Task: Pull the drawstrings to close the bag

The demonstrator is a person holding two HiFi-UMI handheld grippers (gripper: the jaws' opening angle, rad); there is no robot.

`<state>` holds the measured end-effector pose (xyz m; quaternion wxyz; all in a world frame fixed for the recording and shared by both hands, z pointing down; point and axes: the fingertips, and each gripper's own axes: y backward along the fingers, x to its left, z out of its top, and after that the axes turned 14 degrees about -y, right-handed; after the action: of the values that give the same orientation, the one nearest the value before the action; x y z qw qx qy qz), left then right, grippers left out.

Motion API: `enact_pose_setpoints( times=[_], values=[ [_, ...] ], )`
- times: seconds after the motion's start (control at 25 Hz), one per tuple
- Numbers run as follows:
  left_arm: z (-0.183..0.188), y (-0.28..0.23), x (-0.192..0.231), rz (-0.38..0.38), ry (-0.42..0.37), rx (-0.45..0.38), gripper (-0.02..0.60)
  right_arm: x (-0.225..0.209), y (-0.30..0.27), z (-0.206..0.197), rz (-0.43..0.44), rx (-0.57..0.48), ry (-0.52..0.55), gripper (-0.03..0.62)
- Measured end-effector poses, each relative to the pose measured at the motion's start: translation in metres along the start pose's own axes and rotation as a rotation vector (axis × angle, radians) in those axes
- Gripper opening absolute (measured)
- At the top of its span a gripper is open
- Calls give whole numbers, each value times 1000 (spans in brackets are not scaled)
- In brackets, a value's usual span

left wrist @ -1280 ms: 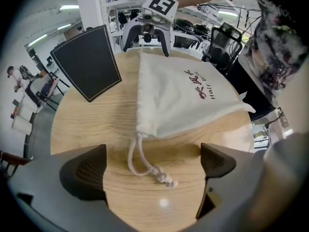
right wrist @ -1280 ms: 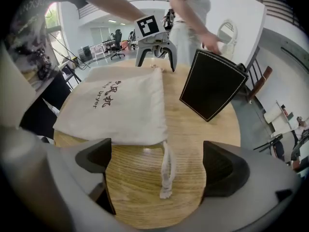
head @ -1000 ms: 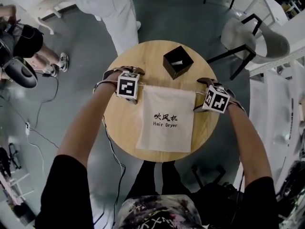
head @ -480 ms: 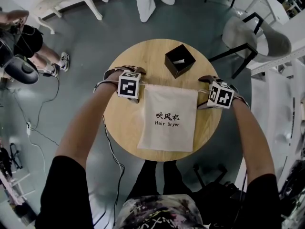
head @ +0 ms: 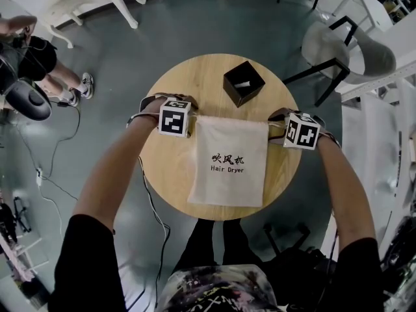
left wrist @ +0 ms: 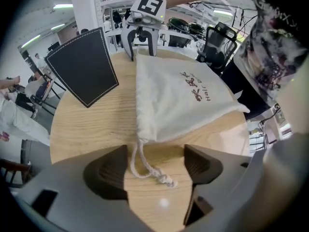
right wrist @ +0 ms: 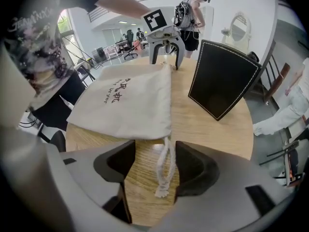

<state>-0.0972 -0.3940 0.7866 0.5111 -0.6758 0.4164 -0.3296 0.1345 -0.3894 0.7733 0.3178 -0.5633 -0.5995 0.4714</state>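
My left claw [left wrist: 157, 169] has just been closing, yet its jaws stand apart, with the left drawstring [left wrist: 161, 179] loose between them on the counter [head: 195, 77]. My right claw [right wrist: 150, 170] has narrowed around the right drawstring [right wrist: 165, 163] without pinching it. The bag [head: 229, 161] lies flat at mid-frame.

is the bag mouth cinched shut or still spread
Still spread: the bag lies flat, top hem full width; left drawstring and right drawstring lie slack.
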Motion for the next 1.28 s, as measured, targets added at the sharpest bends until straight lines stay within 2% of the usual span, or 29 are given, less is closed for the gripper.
enact_pose_setpoints(
  times=[0.04, 0.08, 0.12, 0.2, 0.44, 0.72, 0.88, 1.0, 1.28],
  values=[
    [2, 1, 2, 10, 13, -17, 302, 0, 0, 0, 0, -2, -2, 251],
    [5, 1, 4, 24, 23, -30, 116, 0, -1, -1, 0, -4, -5, 242],
    [6, 1, 6, 39, 25, -36, 60, 0, -2, -2, 2, -6, -7, 231],
    [6, -1, 8, 55, 29, -38, 57, 1, -2, -3, 6, -5, -9, 205],
    [8, -1, 7, 98, 59, -43, 26, 11, -1, -6, -13, 5, -9, 15],
    [10, 0, 6, 176, 66, -7, 20, 13, 0, -11, -97, -4, -5, 3],
    [2, 2, 11, 274, 53, 21, 20, 16, 4, -7, -138, -34, -20, 3],
    [4, 14, 7, 313, 60, 52, 20, 17, 11, -1, -187, -75, -39, 3],
    [0, 31, 16, 535, 92, 106, 20, 24, 26, 8, -287, -133, -11, 3]
  ],
)
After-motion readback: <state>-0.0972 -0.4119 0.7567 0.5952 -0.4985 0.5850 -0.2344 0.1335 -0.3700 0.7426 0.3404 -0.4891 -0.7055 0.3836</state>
